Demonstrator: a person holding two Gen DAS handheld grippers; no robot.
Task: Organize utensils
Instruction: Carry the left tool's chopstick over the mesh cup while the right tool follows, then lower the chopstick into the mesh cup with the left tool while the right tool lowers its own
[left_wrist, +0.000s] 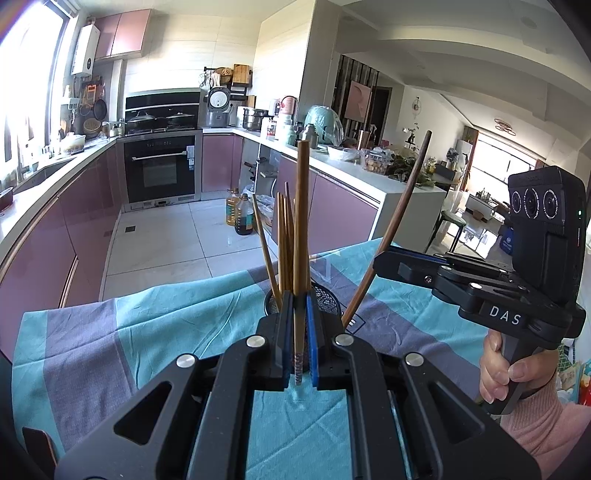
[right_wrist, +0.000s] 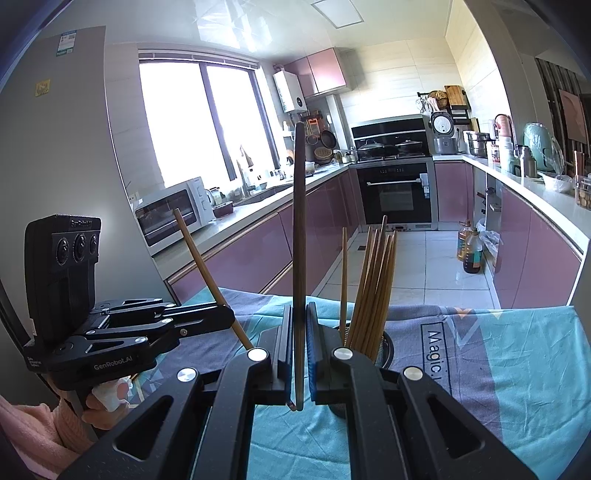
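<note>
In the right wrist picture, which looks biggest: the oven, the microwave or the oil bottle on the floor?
As they look in that view:
1. Oven, largest.
2. Microwave, somewhat smaller. It sits nearer the camera, so true sizes may differ.
3. Oil bottle, clearly smallest.

Daylight flooded in through the kitchen window (right_wrist: 207, 122) — blown out to pure white glare. Both views were bright and sharp at centre, while fisheye distortion bent the edges — corners vignetted black.
</note>
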